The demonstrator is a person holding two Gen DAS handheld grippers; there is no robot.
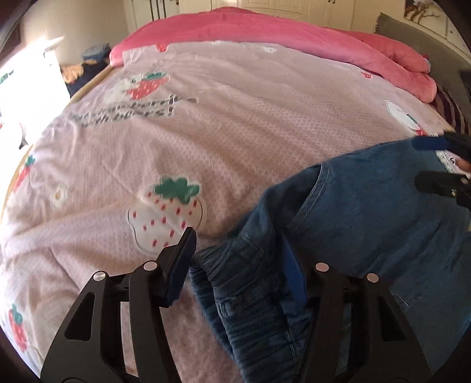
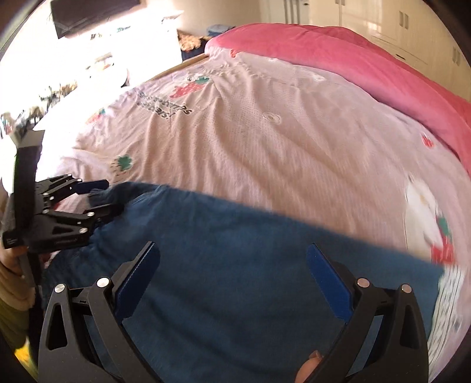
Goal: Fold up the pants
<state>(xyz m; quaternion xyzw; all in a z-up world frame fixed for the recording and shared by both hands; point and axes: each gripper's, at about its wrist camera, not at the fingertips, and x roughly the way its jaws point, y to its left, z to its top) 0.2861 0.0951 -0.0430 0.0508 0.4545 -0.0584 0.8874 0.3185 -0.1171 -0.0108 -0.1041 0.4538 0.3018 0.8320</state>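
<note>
Blue denim pants (image 1: 368, 224) lie on the pink strawberry-print bedspread (image 1: 206, 141). In the left wrist view my left gripper (image 1: 238, 235) is open, its jaws on either side of the gathered elastic waistband (image 1: 244, 282). My right gripper (image 1: 441, 165) shows at the right edge over the far end of the pants. In the right wrist view my right gripper (image 2: 232, 253) is open just above the flat blue fabric (image 2: 235, 265), gripping nothing. My left gripper (image 2: 97, 197) shows at the left, jaws apart around the bunched edge of the pants.
A folded pink quilt (image 1: 265, 38) lies along the far side of the bed. A grey headboard (image 1: 426, 44) stands at the right. White cupboards (image 2: 382, 17) line the back wall. Sunlit clutter (image 2: 59, 73) sits beyond the bed's left edge.
</note>
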